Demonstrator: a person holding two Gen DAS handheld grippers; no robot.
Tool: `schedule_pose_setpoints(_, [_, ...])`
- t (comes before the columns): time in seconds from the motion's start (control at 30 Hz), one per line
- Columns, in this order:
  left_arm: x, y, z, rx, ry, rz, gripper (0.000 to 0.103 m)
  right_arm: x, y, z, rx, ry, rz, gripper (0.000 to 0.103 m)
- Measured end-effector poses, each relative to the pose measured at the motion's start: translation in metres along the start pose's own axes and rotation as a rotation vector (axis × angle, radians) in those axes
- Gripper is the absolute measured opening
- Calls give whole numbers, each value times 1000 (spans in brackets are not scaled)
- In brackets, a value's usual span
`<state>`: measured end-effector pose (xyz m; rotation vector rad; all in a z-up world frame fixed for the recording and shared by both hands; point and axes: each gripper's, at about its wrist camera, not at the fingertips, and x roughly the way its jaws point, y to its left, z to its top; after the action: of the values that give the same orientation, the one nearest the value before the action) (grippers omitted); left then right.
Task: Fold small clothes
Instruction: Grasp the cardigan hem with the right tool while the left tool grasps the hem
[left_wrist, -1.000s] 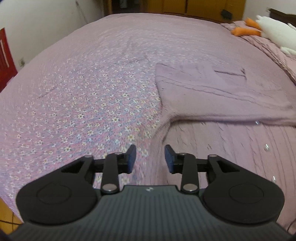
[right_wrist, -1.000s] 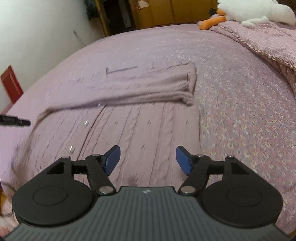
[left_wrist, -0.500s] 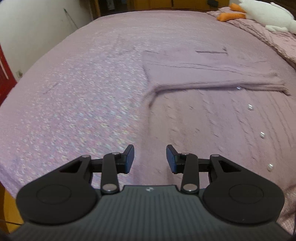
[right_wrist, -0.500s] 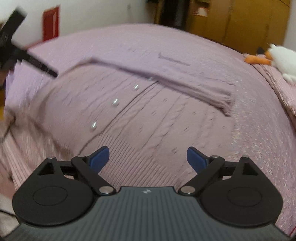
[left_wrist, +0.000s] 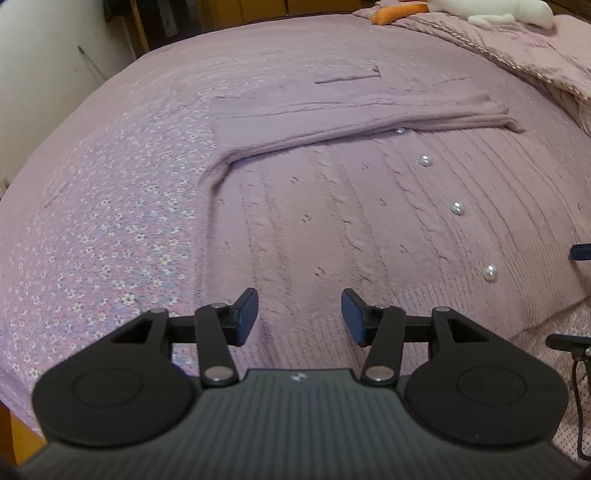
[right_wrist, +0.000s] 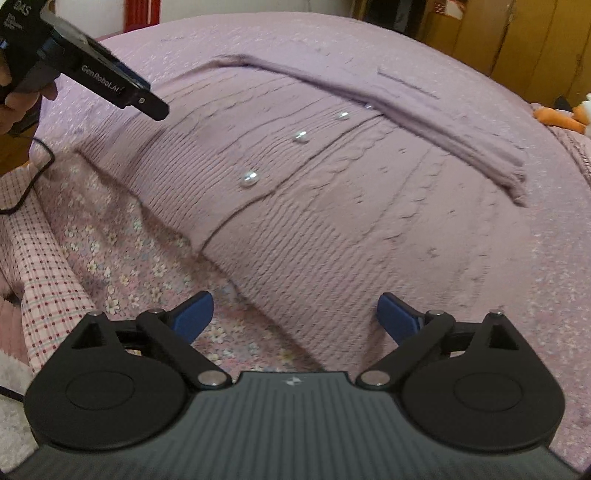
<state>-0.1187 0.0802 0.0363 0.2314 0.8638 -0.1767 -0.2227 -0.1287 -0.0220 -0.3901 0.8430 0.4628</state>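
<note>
1. Cardigan (left_wrist: 351, 206) lies flat on the bed (left_wrist: 110, 206), sleeves folded across for the next fold.
2. Left tongs (left_wrist: 299, 314) and right tongs (right_wrist: 295, 314) hover empty, spread apart, over its hem (right_wrist: 295, 280).

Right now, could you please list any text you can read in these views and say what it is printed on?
"GenRobot.AI": white print on the side of the left claw, seen from the right wrist.
"DAS": on the same claw's body, top left corner; a second line under it is too small to read.
Nothing else carries text.
</note>
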Motion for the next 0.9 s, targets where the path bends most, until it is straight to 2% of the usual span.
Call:
schedule_pose_setpoints(0.07, [-1,-3,-3,11,0,-6,61,5,6,4,-33,11,-16,101])
schedule_pose_setpoints(0.17, [0,-5,-7,21,3,-29,63,11,15,11,-89,8,-74,101])
schedule_pose_setpoints(0.3, [2,-14,-8,73,15,-75,63,21,9,17,-40,-17,-173,101])
schedule_pose_setpoints(0.47, [4,-29,-11,153,24,-179,63,21,-7,21,80,-50,-158,101])
schedule_pose_setpoints(0.57, [3,-46,-16,246,28,-244,63,22,-15,26,117,-62,-152,101])
schedule_pose_setpoints(0.73, [3,-70,-33,403,21,-180,63,22,-32,38,171,-96,-167,101])
schedule_pose_setpoints(0.9, [12,-67,-33,387,31,-149,63,24,-46,41,248,-108,-150,101])
